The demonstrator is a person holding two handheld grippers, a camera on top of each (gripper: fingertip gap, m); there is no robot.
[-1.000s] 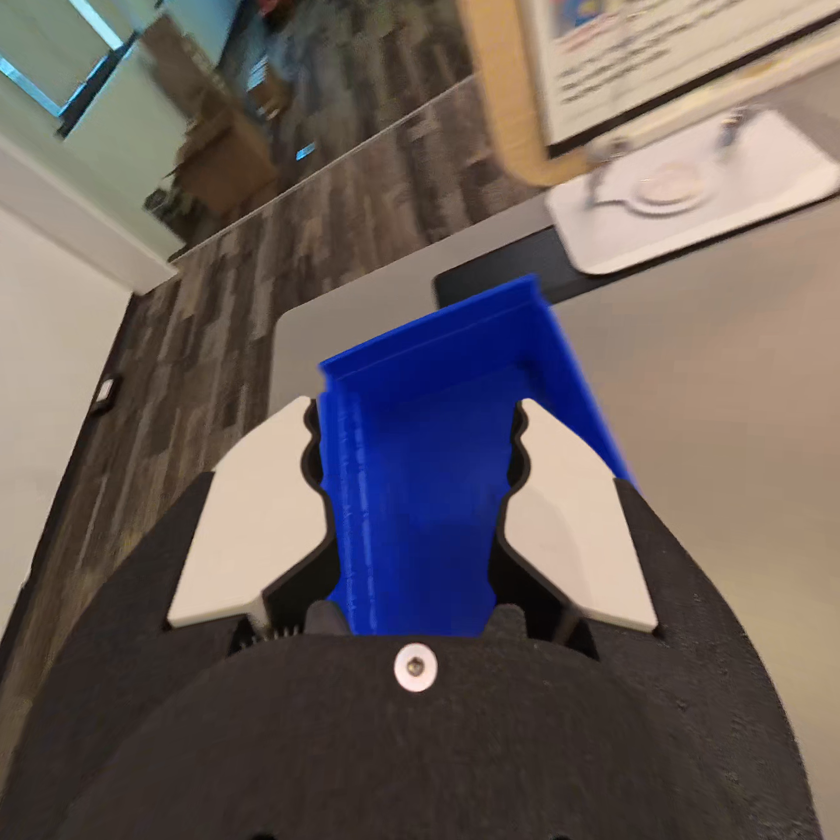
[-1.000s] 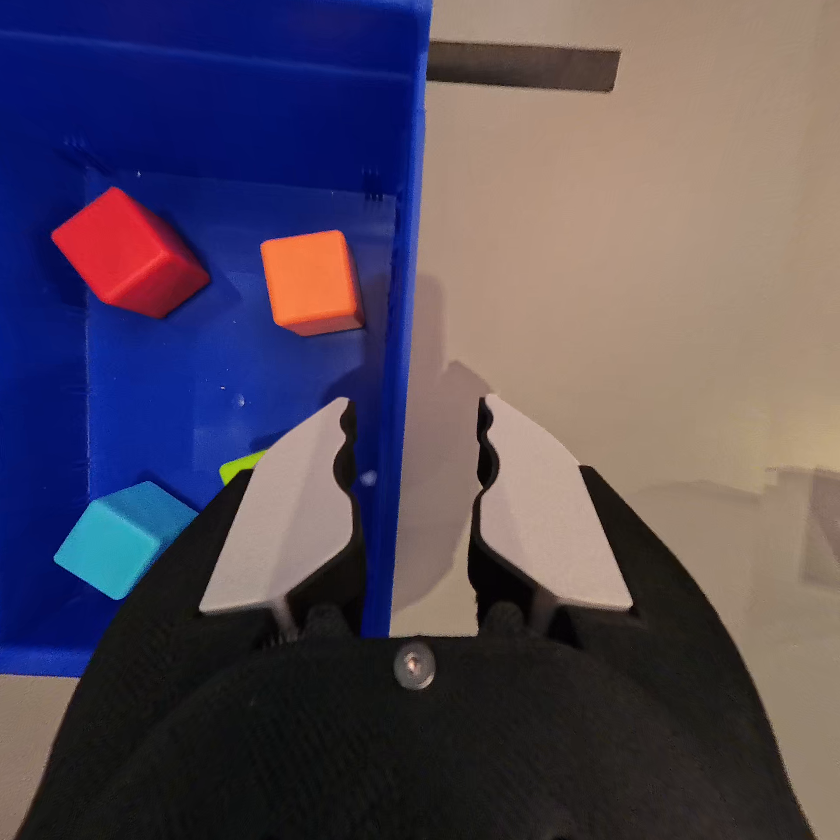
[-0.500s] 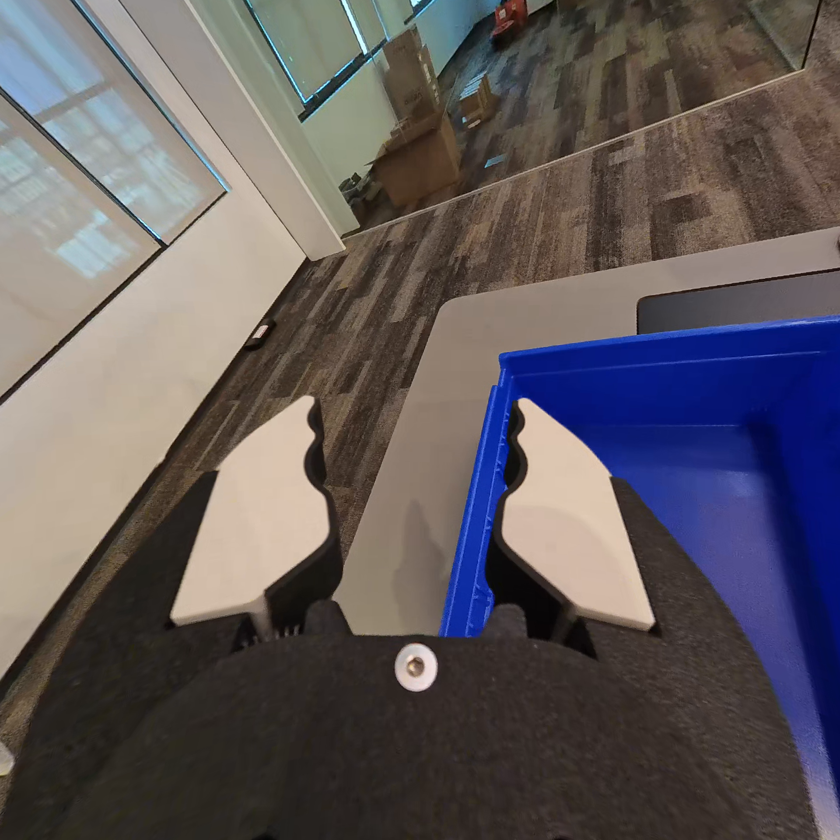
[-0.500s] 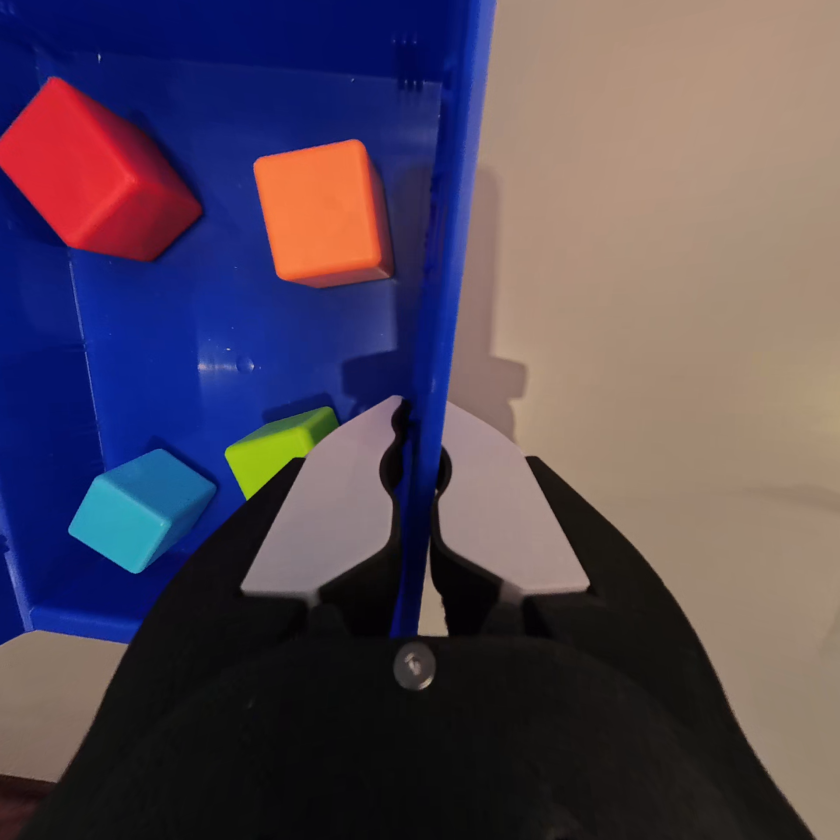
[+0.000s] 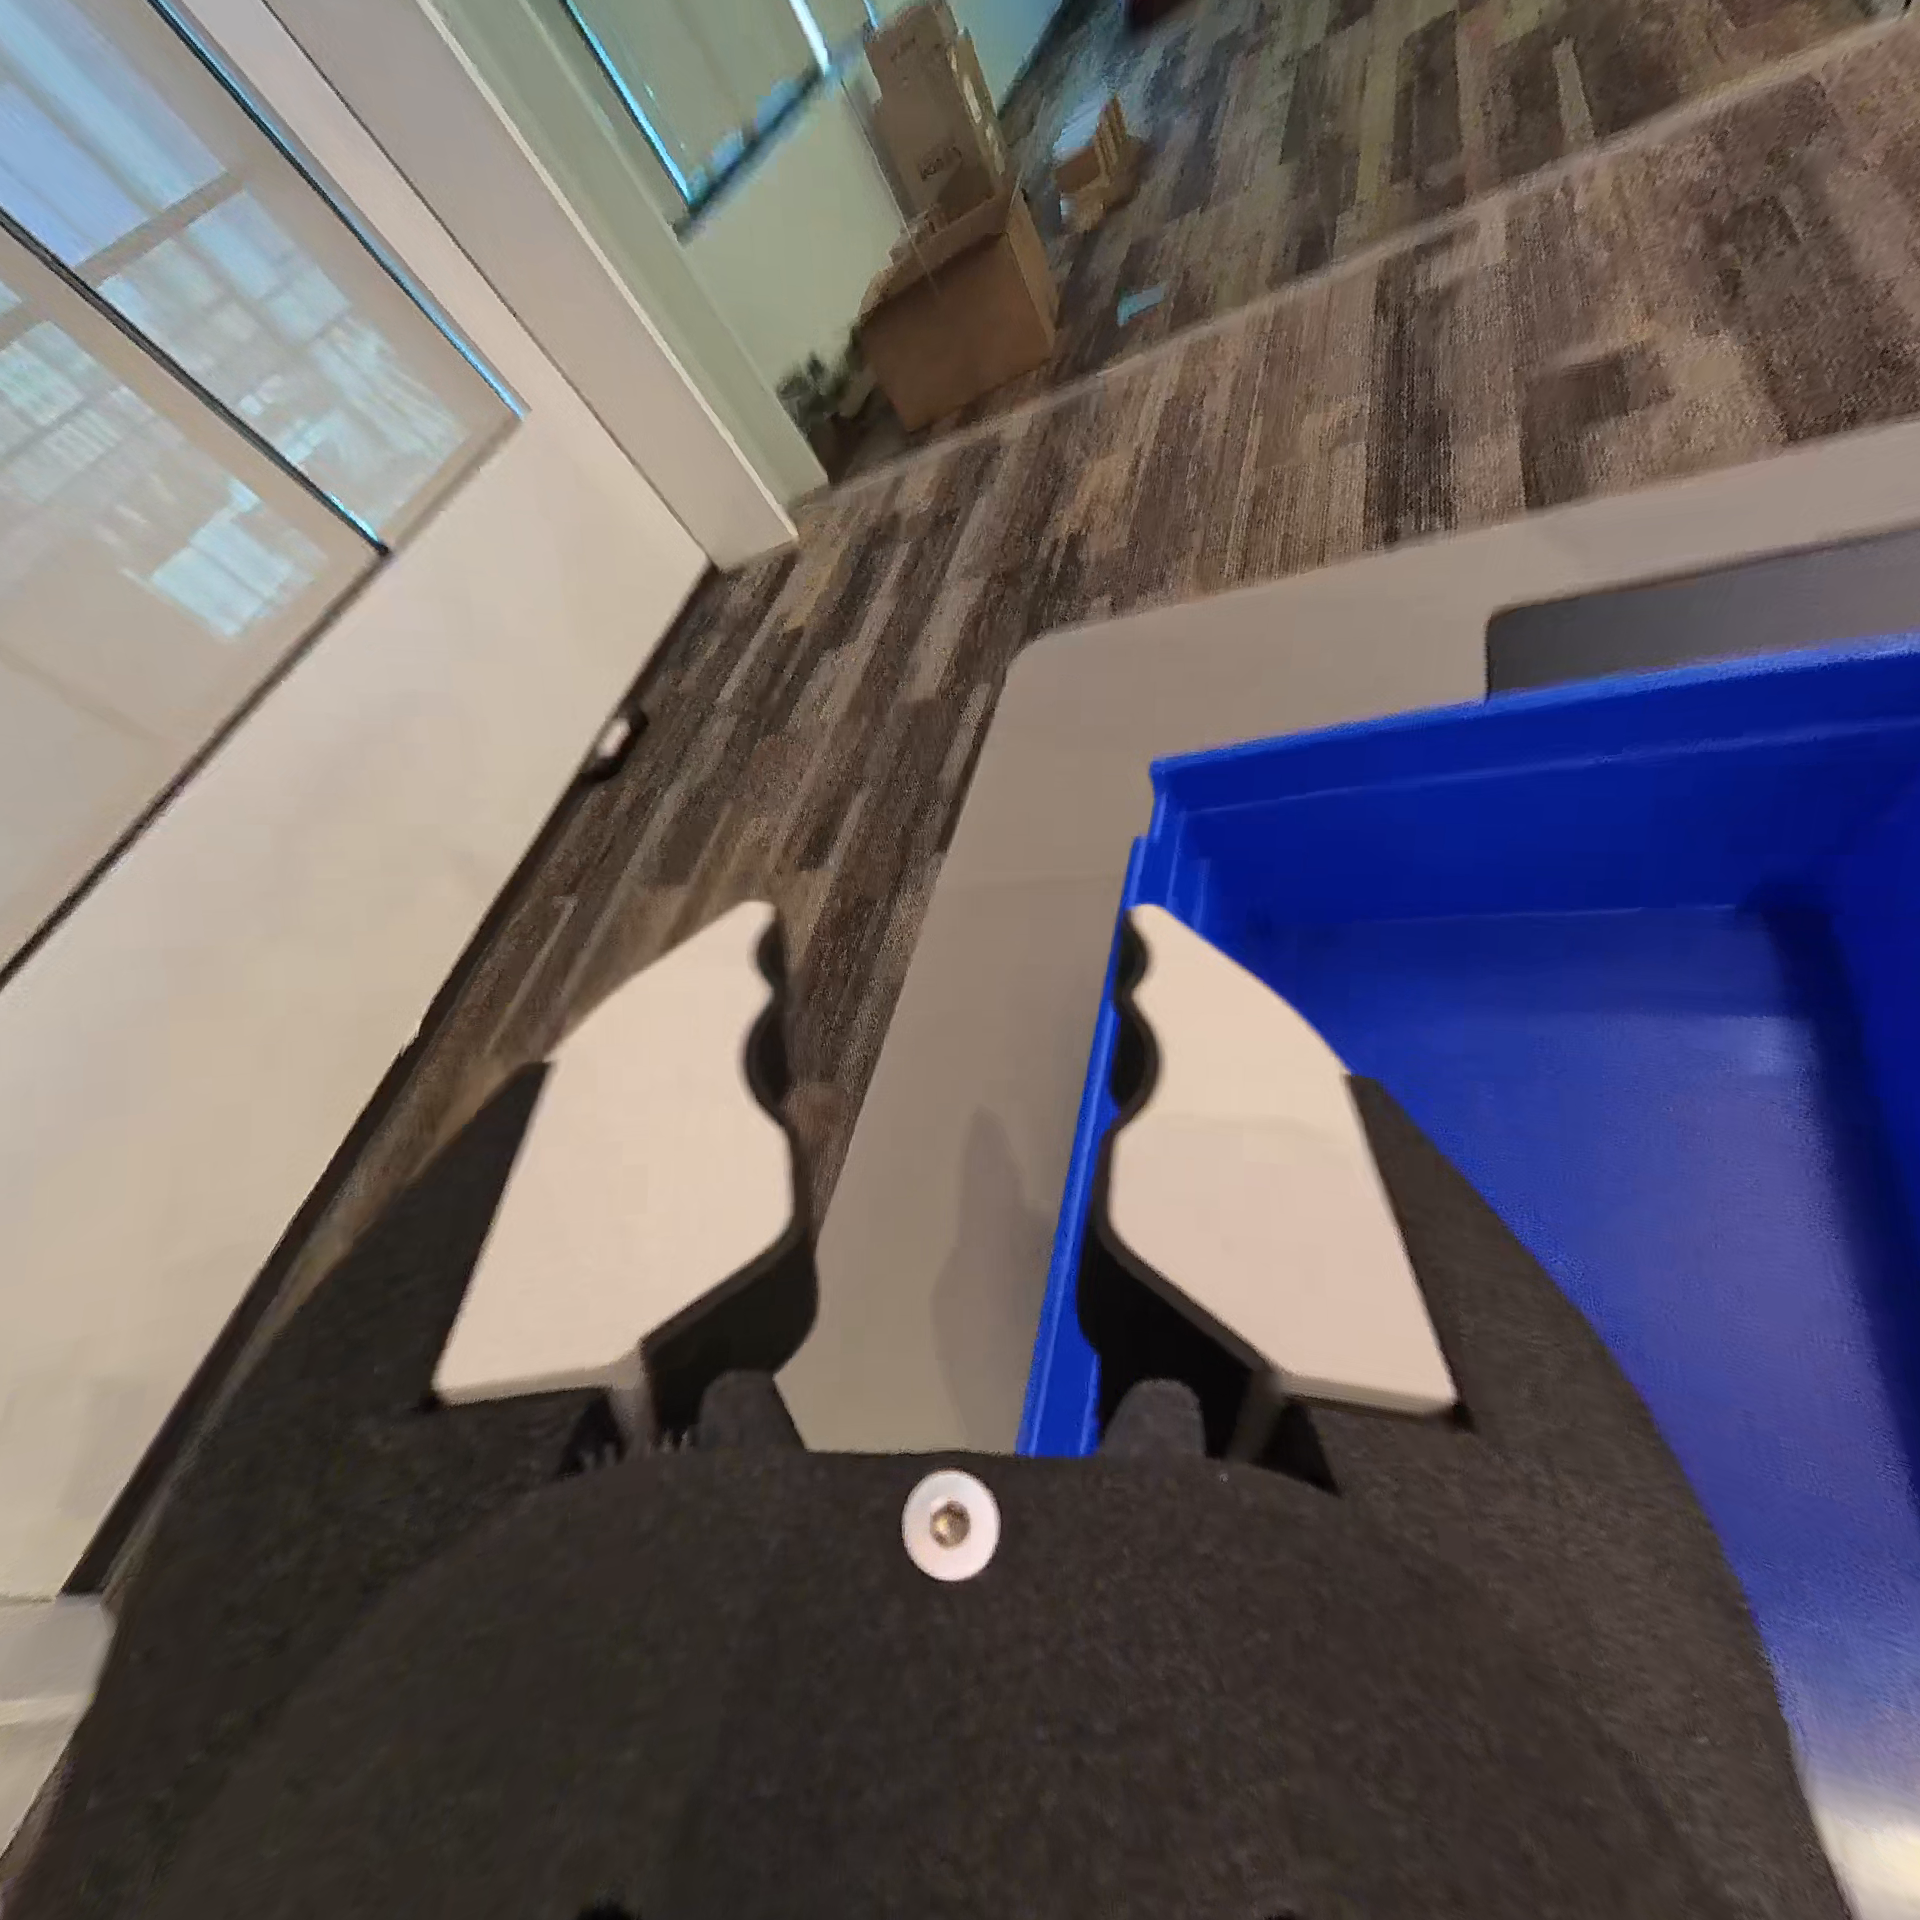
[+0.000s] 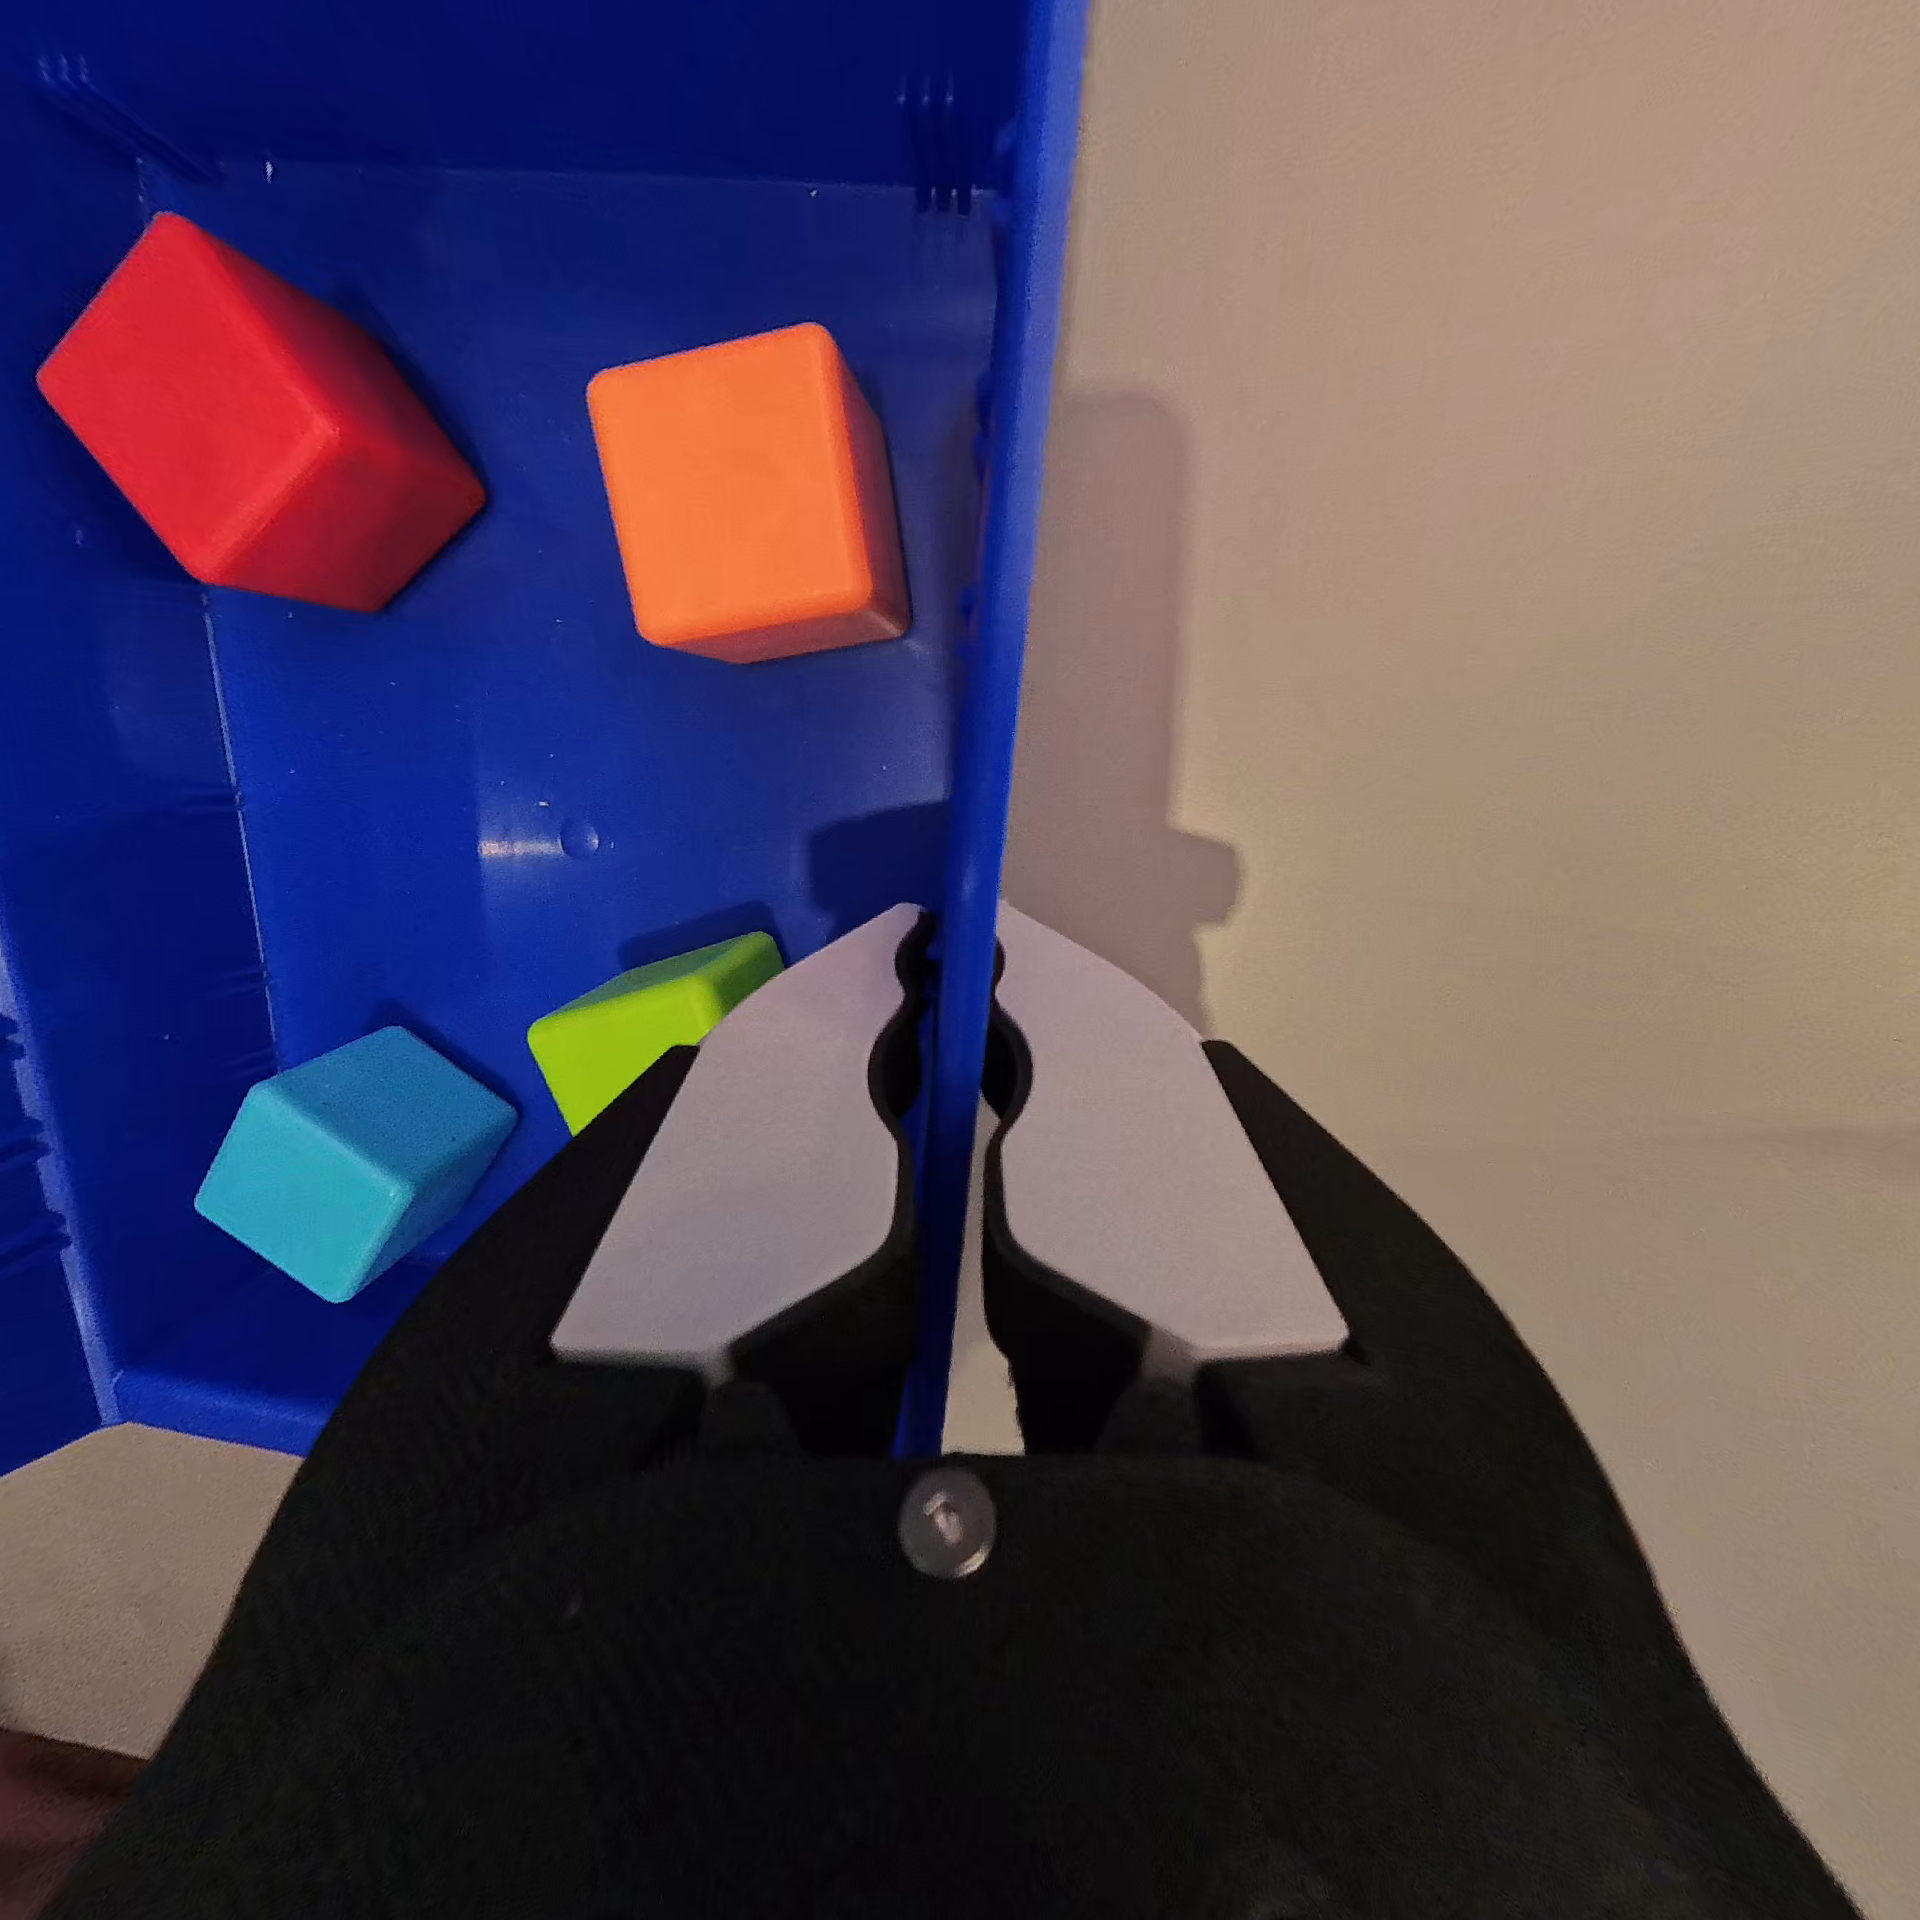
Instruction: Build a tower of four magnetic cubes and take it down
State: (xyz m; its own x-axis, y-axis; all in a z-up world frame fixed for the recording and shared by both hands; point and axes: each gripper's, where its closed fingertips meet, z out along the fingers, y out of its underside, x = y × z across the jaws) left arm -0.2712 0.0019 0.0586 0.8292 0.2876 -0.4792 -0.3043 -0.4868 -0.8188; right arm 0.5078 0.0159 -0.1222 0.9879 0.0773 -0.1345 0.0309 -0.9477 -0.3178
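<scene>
In the right wrist view a blue bin [image 6: 582, 790] holds a red cube [image 6: 249, 416], an orange cube [image 6: 743, 488], a cyan cube [image 6: 348, 1158] and a green cube [image 6: 644, 1013] partly hidden behind my finger. My right gripper [image 6: 951, 925] is shut on the bin's right wall [image 6: 997, 623]. In the left wrist view my left gripper [image 5: 951, 935] is open and straddles the bin's left wall [image 5: 1081, 1195], with one finger inside the bin [image 5: 1558, 1039] and one outside. No cubes show in that view.
The bin stands on a light grey table [image 5: 1195, 675], [image 6: 1507, 727] near its left edge. A dark mat [image 5: 1704, 634] lies behind the bin. Carpeted floor [image 5: 1351, 364] with cardboard boxes [image 5: 956, 291] lies beyond, and a white wall and windows to the left. There is about 80 centimeters between the tips of the two grippers.
My right gripper has closed on the bin's right wall. My left gripper has swung from over the bin's inside to straddling its left wall, staying open.
</scene>
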